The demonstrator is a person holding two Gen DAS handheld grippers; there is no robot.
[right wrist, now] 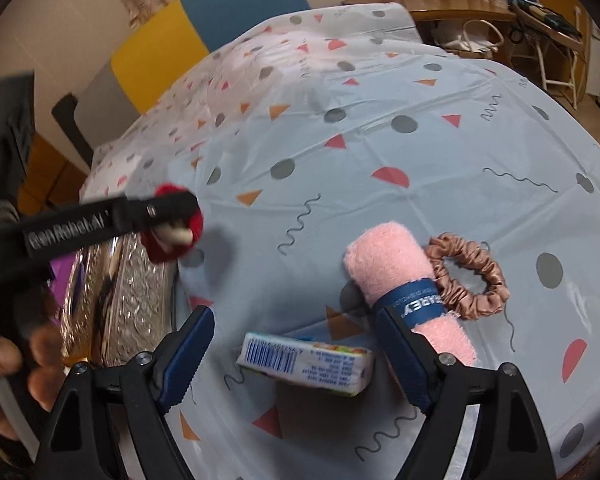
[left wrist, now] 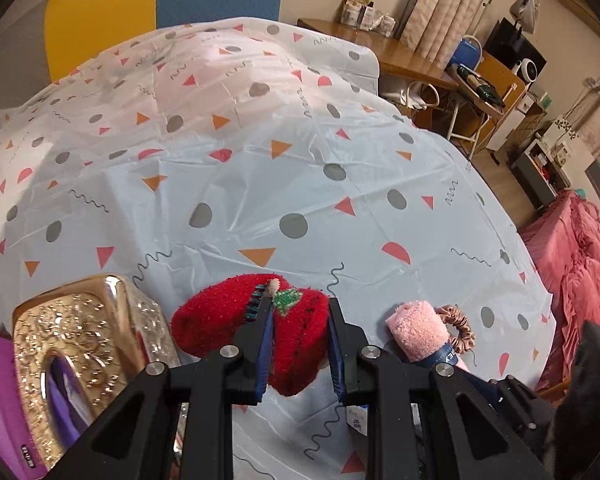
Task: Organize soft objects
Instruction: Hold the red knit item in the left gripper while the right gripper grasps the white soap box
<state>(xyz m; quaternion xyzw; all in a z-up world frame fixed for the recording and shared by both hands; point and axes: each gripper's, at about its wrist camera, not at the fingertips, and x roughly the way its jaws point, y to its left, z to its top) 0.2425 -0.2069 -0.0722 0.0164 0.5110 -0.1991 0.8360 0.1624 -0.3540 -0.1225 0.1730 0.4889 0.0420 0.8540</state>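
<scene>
My left gripper (left wrist: 300,312) is shut on a fluffy red sock (left wrist: 256,320) with a green tree patch and holds it above the tablecloth; the sock (right wrist: 172,226) also shows in the right wrist view, gripped by the left gripper (right wrist: 176,216) and lifted beside the gold box. My right gripper (right wrist: 296,336) is open and empty, its jaws on either side of a small tissue pack (right wrist: 306,362). A rolled pink towel (right wrist: 396,280) with a blue band lies just right of it, touching a rose satin scrunchie (right wrist: 472,276). The towel (left wrist: 420,332) and scrunchie (left wrist: 462,326) also show in the left wrist view.
A glittery gold tissue box (left wrist: 84,332) stands at the left on the patterned tablecloth (left wrist: 280,184), with a purple pack (left wrist: 0,400) beside it. Chairs stand behind the table. A pink bedspread (left wrist: 572,264) lies to the right, past the table edge.
</scene>
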